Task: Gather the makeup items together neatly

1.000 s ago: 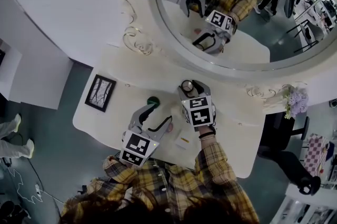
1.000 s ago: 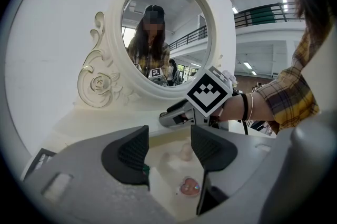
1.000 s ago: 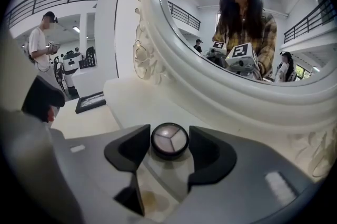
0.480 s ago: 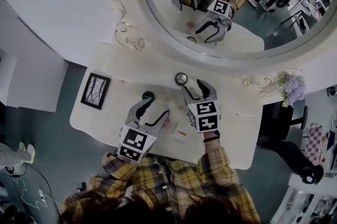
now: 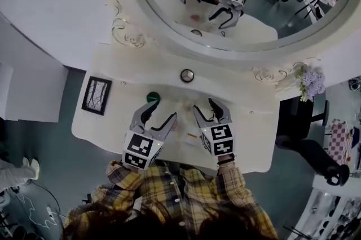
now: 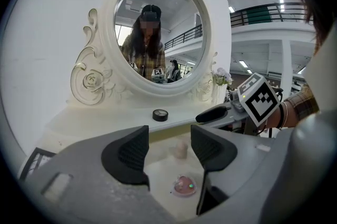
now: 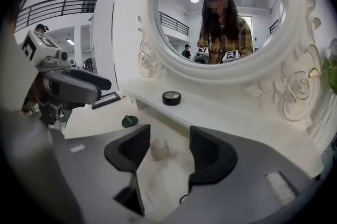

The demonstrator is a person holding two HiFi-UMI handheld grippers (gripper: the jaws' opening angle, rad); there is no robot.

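- Left gripper (image 5: pixel 159 113) and right gripper (image 5: pixel 207 106): jaws wide apart, holding nothing.
- Likely choosing the next item: beige puff (image 7: pixel 158 149) lies just ahead between the right jaws; advance, then close.

Black round compact (image 5: pixel 186 75): flat on raised shelf (image 5: pixel 225 82) at back. Green round pot (image 5: pixel 152 97), pink round compact (image 6: pixel 184 185), beige sponge (image 6: pixel 180 150): on lower tabletop (image 5: pixel 254 132), apart; sponge upright.

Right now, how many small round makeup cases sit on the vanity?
3: black case on the raised shelf, green case on the tabletop, left side, pink case by the left gripper. Others may be hidden.
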